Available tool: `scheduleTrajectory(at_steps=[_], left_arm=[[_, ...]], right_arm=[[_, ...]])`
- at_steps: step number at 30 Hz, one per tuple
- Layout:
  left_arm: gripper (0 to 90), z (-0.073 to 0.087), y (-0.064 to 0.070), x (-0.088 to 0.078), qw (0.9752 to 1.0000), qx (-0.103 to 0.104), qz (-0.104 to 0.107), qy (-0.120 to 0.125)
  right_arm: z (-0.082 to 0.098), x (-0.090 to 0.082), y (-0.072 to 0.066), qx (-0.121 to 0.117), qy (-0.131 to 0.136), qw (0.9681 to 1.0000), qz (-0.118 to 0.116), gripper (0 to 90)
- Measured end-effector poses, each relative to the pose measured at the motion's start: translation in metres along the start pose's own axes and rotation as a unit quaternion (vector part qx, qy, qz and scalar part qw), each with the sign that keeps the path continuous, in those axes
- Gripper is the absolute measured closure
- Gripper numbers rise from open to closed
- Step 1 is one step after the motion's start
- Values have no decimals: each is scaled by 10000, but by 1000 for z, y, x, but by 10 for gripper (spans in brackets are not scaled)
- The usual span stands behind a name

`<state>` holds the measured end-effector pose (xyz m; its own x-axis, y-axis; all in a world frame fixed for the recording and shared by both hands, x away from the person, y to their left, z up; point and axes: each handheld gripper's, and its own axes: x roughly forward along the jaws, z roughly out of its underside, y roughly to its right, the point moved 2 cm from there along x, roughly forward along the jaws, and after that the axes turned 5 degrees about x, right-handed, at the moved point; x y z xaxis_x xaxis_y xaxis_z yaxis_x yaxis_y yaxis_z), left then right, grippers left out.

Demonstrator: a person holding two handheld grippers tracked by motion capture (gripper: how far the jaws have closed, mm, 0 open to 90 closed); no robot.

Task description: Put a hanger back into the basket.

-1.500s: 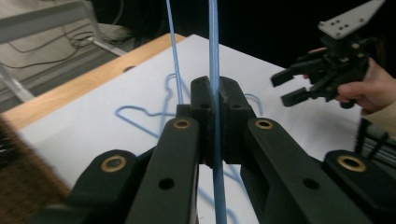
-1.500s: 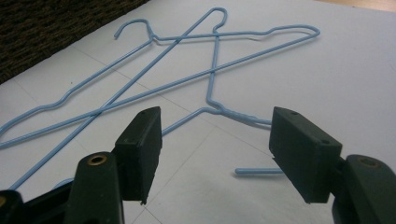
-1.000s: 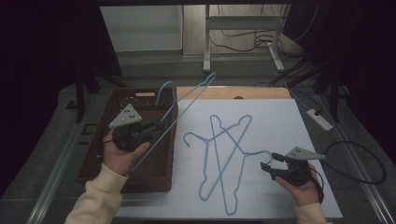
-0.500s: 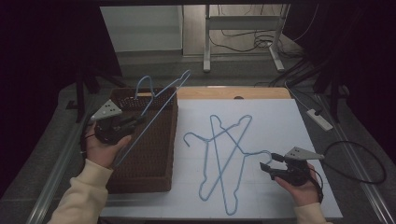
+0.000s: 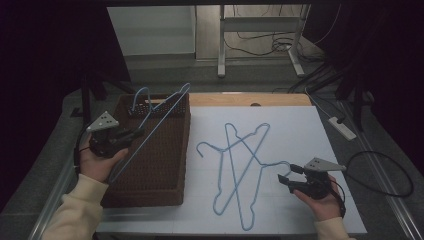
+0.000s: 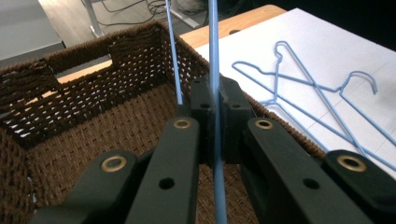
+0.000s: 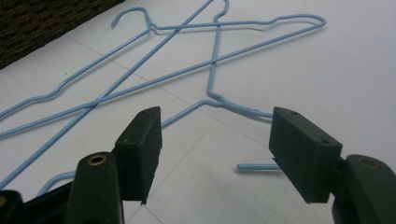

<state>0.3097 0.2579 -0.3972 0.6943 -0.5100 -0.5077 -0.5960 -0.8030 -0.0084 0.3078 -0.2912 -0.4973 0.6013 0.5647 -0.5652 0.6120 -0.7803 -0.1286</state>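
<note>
While clamping hanger (image 5: 150,131), left gripper (image 5: 131,135) over basket (image 5: 165,165).

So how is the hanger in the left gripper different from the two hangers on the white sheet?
The held hanger is lifted and slanted over the brown basket, while the two hangers on the white sheet lie flat and crossed over each other. The left gripper is shut on the held hanger's wire; nothing grips the two on the sheet, and the right gripper stands open beside a hook. All three are thin light-blue wire hangers.
</note>
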Motion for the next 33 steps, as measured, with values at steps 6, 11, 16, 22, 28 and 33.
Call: scheduleTrajectory(at_steps=[6, 11, 16, 22, 28, 33], left_arm=[[864, 7, -5, 1, 9999, 0, -3, -127], [864, 13, -10, 7, 9996, -20, 59, -283], [863, 20, -17, 15, 9988, -56, 84, -483], [864, 26, -23, 14, 9986, -174, 177, -462], [863, 34, -27, 16, 9979, -201, 164, -595], [863, 39, -28, 26, 9966, -165, 216, -784]], right_arm=[[0, 0, 0, -4, -4, 10000, 8, 355], [0, 0, 0, -11, -26, 10000, 9, 354], [0, 1, 0, -28, -44, 10000, 13, 354], [1, 1, 0, -30, -62, 10000, 11, 353], [0, 2, 0, -40, -60, 10000, 14, 353], [0, 2, -1, -51, -86, 9999, 10, 353]])
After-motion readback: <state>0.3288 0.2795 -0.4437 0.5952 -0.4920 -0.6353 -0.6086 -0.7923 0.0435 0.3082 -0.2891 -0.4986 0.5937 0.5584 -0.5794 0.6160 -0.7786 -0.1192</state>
